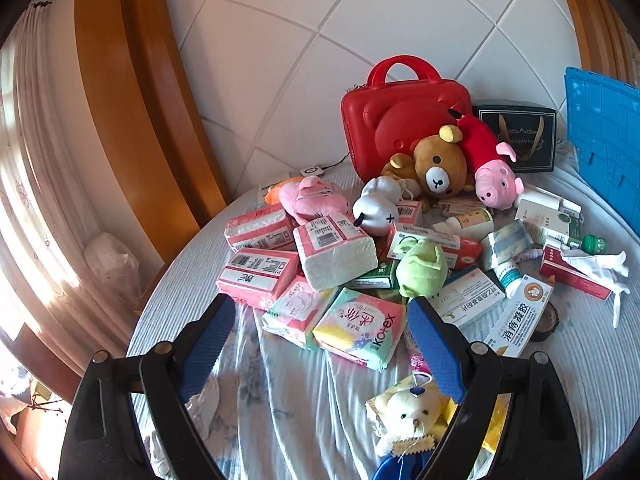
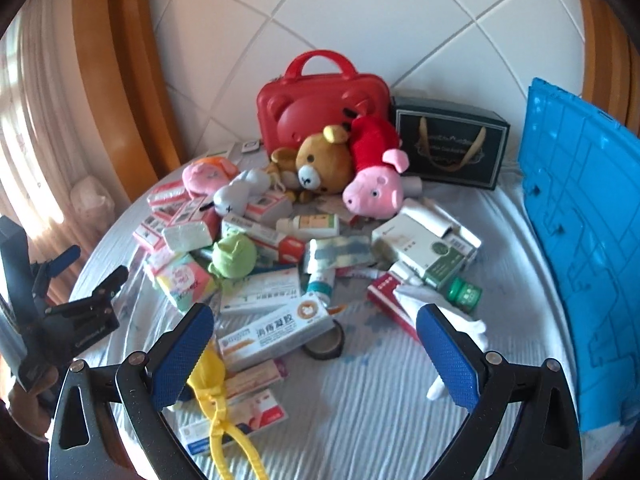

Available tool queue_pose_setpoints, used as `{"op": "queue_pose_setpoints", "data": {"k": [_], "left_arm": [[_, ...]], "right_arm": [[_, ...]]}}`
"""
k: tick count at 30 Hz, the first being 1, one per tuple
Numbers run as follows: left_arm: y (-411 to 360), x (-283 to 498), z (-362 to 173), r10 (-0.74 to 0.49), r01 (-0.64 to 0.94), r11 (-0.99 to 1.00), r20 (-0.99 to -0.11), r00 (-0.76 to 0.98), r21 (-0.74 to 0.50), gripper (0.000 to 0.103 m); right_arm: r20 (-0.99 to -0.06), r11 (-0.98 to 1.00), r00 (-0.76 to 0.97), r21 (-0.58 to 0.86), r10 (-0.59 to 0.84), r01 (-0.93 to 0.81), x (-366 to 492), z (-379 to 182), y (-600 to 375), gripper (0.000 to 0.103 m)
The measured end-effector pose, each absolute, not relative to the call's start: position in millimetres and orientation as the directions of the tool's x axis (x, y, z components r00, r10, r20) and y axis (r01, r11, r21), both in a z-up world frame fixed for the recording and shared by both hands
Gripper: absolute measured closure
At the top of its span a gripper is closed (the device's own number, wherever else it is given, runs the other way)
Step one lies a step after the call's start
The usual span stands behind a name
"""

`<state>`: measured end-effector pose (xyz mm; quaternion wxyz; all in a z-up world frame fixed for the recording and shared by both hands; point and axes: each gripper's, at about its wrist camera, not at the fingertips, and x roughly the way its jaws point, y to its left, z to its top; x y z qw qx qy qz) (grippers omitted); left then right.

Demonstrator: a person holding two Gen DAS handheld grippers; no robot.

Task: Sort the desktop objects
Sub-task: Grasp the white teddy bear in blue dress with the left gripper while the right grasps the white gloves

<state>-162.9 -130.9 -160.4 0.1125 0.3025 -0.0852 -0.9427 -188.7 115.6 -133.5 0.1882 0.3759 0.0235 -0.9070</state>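
Both tools are hanging over a cluttered bed-like surface with nothing between their fingers: the left gripper point(image 1: 322, 344) is standing wide and released above a Kotex pack point(image 1: 357, 330), and the right gripper point(image 2: 316, 354) is likewise spread and empty over a long white medicine box point(image 2: 276, 338). The things to sort are lying in one heap on the striped sheet point(image 2: 372, 412): tissue packs point(image 1: 256, 274) at the left, medicine boxes and a small green jar point(image 2: 464, 294) toward the right, plush toys such as the brown bear point(image 1: 438, 168) and the pink pig point(image 1: 498, 182) leaning against a red case point(image 1: 400, 120). I am judging that the step in hand is choosing and approaching a first item. Doing it well means going for something on top and at the heap's edge (the Kotex pack looks free on its near side), coming down with the fingers straddling its short width, and closing only once both pads are past its edges, so neighbours are not dragged along. Where sorted things should go is not evident; a blue crate point(image 2: 584, 240) is standing at the right, cut off by the frame. The small white bear point(image 1: 408, 416) is partly hidden behind the left tool's finger, several boxes are buried under others, and most labels are too small to read.
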Motion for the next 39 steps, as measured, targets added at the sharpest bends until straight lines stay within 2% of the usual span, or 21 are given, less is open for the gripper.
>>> {"op": "queue_pose_setpoints", "data": {"k": [4, 9, 15, 20, 21, 22, 23, 30, 35, 39], "left_arm": [[-136, -155, -175, -0.217, 0.104, -0.970, -0.581, -0.785, 0.222, 0.014], [-133, -143, -208, -0.165, 0.044, -0.980, -0.664, -0.730, 0.195, 0.014], [-111, -126, -241, -0.039, -0.092, -0.986, -0.740, -0.671, 0.136, 0.014], [-104, -136, -268, 0.002, -0.133, -0.985, -0.776, -0.631, 0.106, 0.031], [-104, -141, -274, 0.008, -0.138, -0.986, -0.787, -0.617, 0.098, 0.039], [-104, -144, -280, 0.010, -0.143, -0.985, -0.802, -0.597, 0.093, 0.051], [-104, -146, -284, 0.017, -0.146, -0.986, -0.811, -0.585, 0.084, 0.053], [-109, -143, -295, 0.042, -0.112, -0.993, -0.812, -0.582, 0.029, 0.057], [-107, -144, -295, 0.031, -0.104, -0.994, -0.823, -0.566, 0.034, 0.061], [-104, -146, -294, 0.013, -0.087, -0.995, -0.834, -0.552, 0.042, 0.061]], "right_arm": [[-0.710, -0.926, -0.618, 0.134, -0.337, 0.352, -194, -146, 111, 0.000], [-0.747, -0.922, -0.578, 0.120, -0.328, 0.368, -197, -163, 104, 0.000], [-0.762, -0.922, -0.561, 0.121, -0.323, 0.367, -207, -167, 103, 0.000], [-0.753, -0.928, -0.586, 0.087, -0.299, 0.363, -209, -161, 111, 0.000], [-0.752, -0.929, -0.589, 0.085, -0.297, 0.360, -209, -161, 115, 0.000], [-0.753, -0.930, -0.588, 0.086, -0.297, 0.359, -210, -162, 120, 0.000], [-0.757, -0.931, -0.583, 0.089, -0.294, 0.354, -210, -163, 126, 0.000], [-0.804, -0.962, -0.559, 0.057, -0.204, 0.268, -203, -194, 192, 0.001], [-0.864, -0.970, -0.467, 0.089, -0.188, 0.224, -205, -234, 230, 0.015], [-0.867, -0.973, -0.453, 0.139, -0.209, 0.184, -221, -252, 245, 0.023]]}}
